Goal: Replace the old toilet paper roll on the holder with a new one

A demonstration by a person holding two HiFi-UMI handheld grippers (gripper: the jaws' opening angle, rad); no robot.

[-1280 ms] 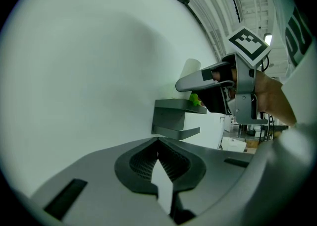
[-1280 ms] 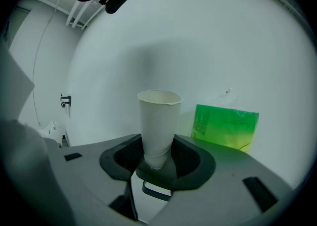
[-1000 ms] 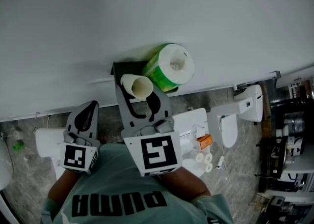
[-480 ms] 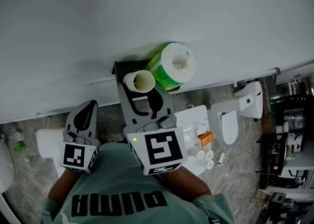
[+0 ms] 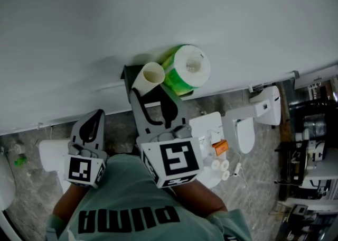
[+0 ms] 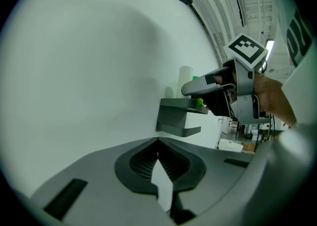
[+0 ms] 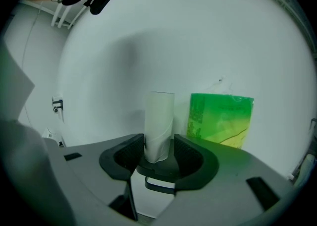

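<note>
1. My right gripper (image 7: 159,151) is clamped at a narrow setting on the empty cardboard tube (image 7: 158,121). One pad presses on each side of the tube's lower end.
2. The tube stands upright between the jaws in the right gripper view. The head view shows its open top end.
3. The tube's foot is over the dark holder (image 6: 173,116) fixed to the wall (image 5: 158,12). I cannot tell whether the tube touches the holder's shelf.
4. The new roll (image 7: 220,119), in green wrapping, stands on the holder's shelf against the wall. It is just beside the tube, on the tube's right.
5. My left gripper (image 6: 157,143) has its jaws together with nothing between them. It hangs to the left of the holder, apart from the tube and the new roll, and points at bare wall.
</note>
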